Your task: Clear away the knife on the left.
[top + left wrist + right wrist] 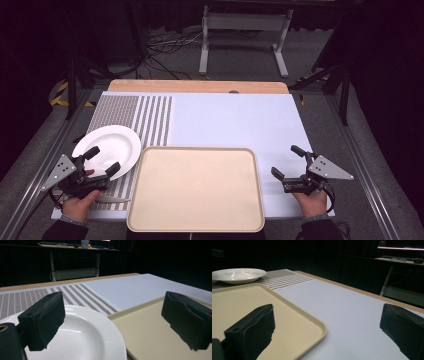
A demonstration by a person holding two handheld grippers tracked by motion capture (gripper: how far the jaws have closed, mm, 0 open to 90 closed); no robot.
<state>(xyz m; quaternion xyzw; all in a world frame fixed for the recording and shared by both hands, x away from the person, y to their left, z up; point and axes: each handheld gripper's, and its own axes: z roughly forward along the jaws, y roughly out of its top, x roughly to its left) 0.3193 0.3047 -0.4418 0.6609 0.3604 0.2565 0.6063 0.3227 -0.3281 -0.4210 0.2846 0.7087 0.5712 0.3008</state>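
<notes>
Beside left gripper (pixel 102 161): butter knife (pixel 113 200)

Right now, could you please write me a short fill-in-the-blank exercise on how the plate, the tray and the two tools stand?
1. The white plate lies to the ____ of the tray in the high view.
2. The left tool hovers over the ____ with open jaws.
3. The tray holds ____.
4. The right tool has its jaws ____.

Missing words: left; plate; nothing; open
</notes>
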